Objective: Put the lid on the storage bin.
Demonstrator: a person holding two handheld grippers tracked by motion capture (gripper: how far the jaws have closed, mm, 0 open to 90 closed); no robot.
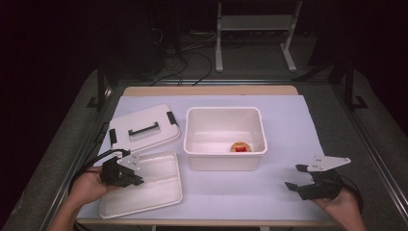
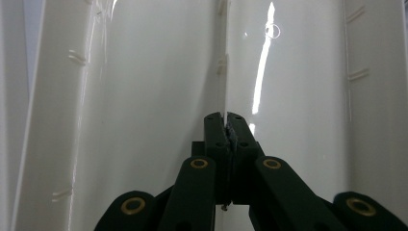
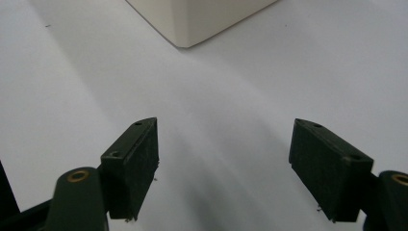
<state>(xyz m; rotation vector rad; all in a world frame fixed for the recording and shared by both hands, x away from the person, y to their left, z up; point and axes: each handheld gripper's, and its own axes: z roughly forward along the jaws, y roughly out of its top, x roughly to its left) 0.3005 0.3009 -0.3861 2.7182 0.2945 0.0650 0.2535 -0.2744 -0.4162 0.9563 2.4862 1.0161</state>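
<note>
The left tongs (image 1: 137, 179) pinch the rim of a shallow white tray (image 1: 159, 192) on the worktop (image 1: 288, 125); the right tongs (image 1: 296, 177) hover agape near the white bin (image 1: 225, 166).

glossy white plastic tray (image 2: 144, 96).

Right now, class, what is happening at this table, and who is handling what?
A person works with a gripper in each hand. The left gripper is shut on the divider wall of a shallow white tray at the table's near left. The right gripper is open above the white sheet, holding nothing. An open white bin stands mid-table with a small round orange and red item inside. Its lid lies on the table to the left.
</note>
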